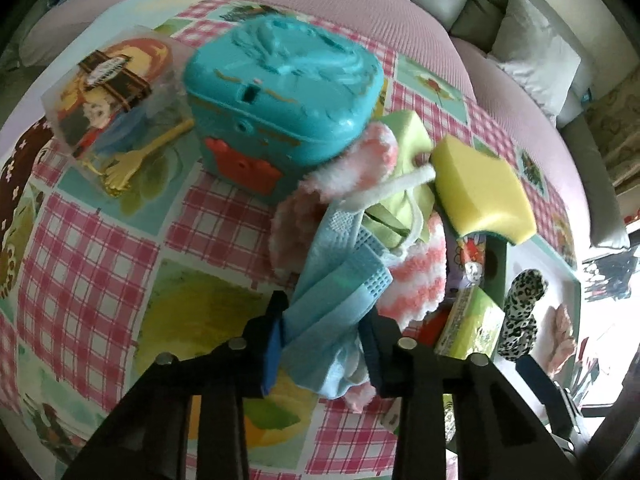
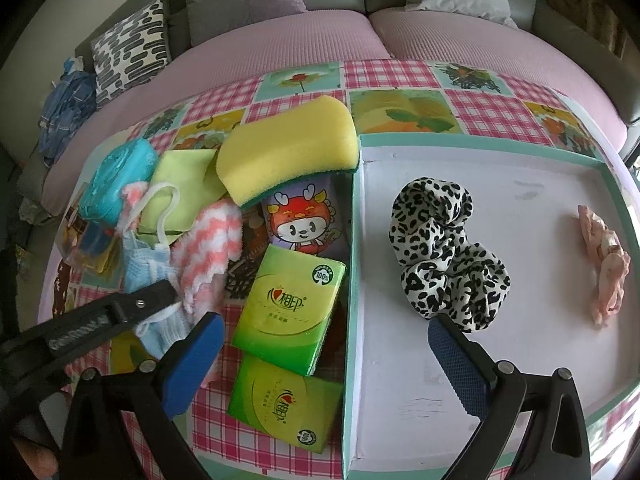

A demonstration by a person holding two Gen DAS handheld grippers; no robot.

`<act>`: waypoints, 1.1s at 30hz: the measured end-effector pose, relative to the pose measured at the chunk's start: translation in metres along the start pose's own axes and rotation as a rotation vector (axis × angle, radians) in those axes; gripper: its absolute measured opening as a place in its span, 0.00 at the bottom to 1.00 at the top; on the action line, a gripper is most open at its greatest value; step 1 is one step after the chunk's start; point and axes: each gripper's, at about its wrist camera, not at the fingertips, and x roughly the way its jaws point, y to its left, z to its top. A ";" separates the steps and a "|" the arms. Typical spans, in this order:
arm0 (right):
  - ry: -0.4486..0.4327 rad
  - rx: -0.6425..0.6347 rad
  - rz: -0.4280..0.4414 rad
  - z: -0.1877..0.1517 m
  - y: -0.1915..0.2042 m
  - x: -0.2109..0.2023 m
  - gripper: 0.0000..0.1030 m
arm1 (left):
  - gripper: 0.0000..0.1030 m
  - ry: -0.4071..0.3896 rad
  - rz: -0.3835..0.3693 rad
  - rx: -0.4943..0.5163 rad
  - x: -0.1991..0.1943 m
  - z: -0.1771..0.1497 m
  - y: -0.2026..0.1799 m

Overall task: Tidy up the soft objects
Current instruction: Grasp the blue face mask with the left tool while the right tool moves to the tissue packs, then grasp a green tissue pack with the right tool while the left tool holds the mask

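Observation:
My left gripper is shut on a light blue face mask, held over the pile of soft things; it shows in the right wrist view too. Under it lie a pink-and-white fuzzy cloth, a light green cloth and a yellow sponge. My right gripper is open and empty above the left edge of the white tray. In the tray lie a leopard-print scrunchie and a pink scrunchie.
A teal plastic box and a clear packet with a gold fork stand on the checked tablecloth. Two green tissue packs and a cartoon tissue pack lie beside the tray. A pink sofa is behind.

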 end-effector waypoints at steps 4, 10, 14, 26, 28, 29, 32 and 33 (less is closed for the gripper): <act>0.000 0.003 0.003 0.000 0.000 0.000 1.00 | 0.31 -0.014 -0.022 -0.007 -0.007 -0.001 0.002; -0.005 0.012 0.001 0.001 -0.003 -0.001 1.00 | 0.28 -0.051 -0.033 -0.003 -0.024 -0.004 0.008; -0.005 0.021 -0.004 0.002 -0.006 -0.001 1.00 | 0.28 -0.076 -0.054 -0.030 -0.036 -0.005 0.017; -0.024 -0.033 0.057 0.001 0.010 -0.005 0.81 | 0.28 -0.171 -0.051 -0.084 -0.062 0.000 0.032; -0.027 -0.054 0.071 0.000 0.017 -0.006 0.79 | 0.28 -0.168 -0.053 -0.094 -0.063 0.000 0.034; -0.026 -0.062 0.076 -0.001 0.019 -0.007 0.77 | 0.28 -0.167 -0.054 -0.095 -0.062 0.001 0.034; -0.015 -0.086 0.084 -0.003 0.026 -0.005 0.70 | 0.28 -0.164 -0.057 -0.098 -0.059 0.002 0.033; -0.009 -0.090 0.085 -0.003 0.028 -0.004 0.69 | 0.28 -0.163 -0.058 -0.098 -0.059 0.002 0.033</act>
